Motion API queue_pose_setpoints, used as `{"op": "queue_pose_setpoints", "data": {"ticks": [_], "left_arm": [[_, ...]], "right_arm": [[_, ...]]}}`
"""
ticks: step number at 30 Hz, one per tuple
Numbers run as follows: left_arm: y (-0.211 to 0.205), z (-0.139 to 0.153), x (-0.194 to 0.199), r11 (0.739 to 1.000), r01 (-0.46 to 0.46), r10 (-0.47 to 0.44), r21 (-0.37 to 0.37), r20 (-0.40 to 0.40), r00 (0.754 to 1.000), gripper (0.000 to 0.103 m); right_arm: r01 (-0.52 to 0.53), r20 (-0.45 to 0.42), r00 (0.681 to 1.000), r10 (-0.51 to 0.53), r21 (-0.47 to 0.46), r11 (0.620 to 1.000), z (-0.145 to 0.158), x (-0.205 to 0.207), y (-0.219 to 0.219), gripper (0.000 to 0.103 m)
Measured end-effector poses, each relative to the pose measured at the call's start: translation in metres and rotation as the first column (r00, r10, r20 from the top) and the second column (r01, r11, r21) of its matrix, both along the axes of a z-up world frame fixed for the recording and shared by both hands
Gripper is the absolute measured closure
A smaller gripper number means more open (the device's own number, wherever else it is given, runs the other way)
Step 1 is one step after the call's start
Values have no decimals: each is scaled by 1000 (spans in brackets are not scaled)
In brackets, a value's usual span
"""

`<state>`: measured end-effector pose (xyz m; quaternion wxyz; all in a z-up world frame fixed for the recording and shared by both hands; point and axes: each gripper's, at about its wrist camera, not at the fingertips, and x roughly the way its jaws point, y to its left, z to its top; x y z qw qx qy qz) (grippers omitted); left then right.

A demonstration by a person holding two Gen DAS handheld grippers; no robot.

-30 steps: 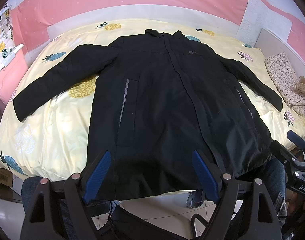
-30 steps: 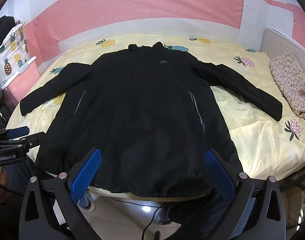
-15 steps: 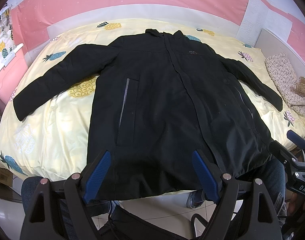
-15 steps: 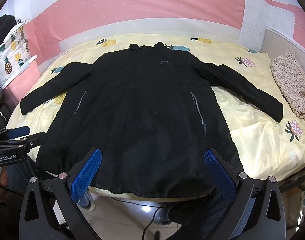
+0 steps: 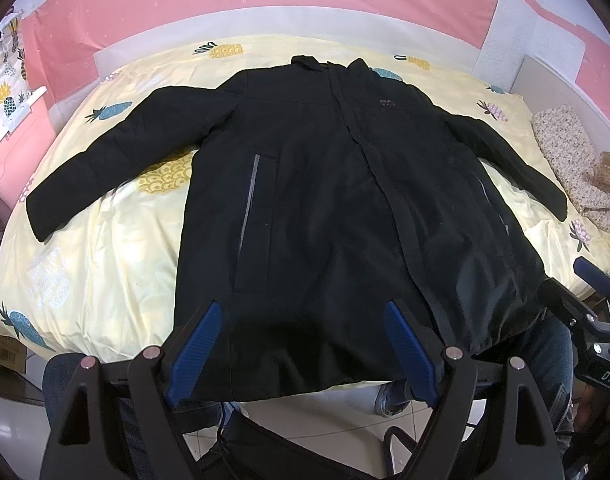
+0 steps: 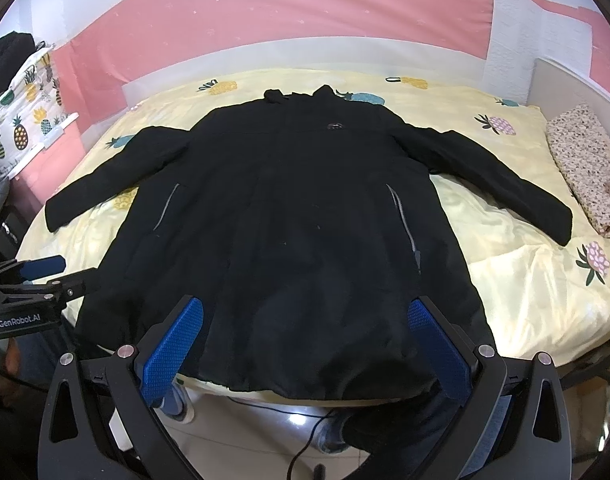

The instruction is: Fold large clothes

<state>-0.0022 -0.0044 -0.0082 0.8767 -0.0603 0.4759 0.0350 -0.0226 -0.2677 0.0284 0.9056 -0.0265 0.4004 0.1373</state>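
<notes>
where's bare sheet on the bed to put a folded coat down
Bare yellow sheet lies right of the black coat, between its right sleeve and the bed's near edge. Another patch lies below the left sleeve. The middle is covered by the coat; the far right edge holds a floral bundle.

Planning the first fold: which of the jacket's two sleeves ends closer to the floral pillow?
The sleeve on the picture's right: its cuff stops just short of the floral pillow at the bed's edge. The other sleeve reaches toward the opposite side.
</notes>
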Motion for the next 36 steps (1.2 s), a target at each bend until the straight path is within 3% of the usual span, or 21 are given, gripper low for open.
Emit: {"op": "queue_pose_setpoints", "data": {"ticks": [18,23,29,36], "left_arm": [[25,-11,15,998,-50,50,-22,-11,999,18],[50,-18,27,993,-97,96,-73,-20,995,18],[86,-30,42,980,-167,165,-109,-24,986,18],[144,-51,59,947,-295,291,-129,-48,955,20]], "right_arm": [[-61,-19,998,62,37,997,-5,30,18,0],[-101,-37,994,104,59,993,-7,47,35,0],[-162,-33,986,163,14,987,-10,71,65,0],[-251,-24,968,251,-22,968,-15,97,114,0]]}}
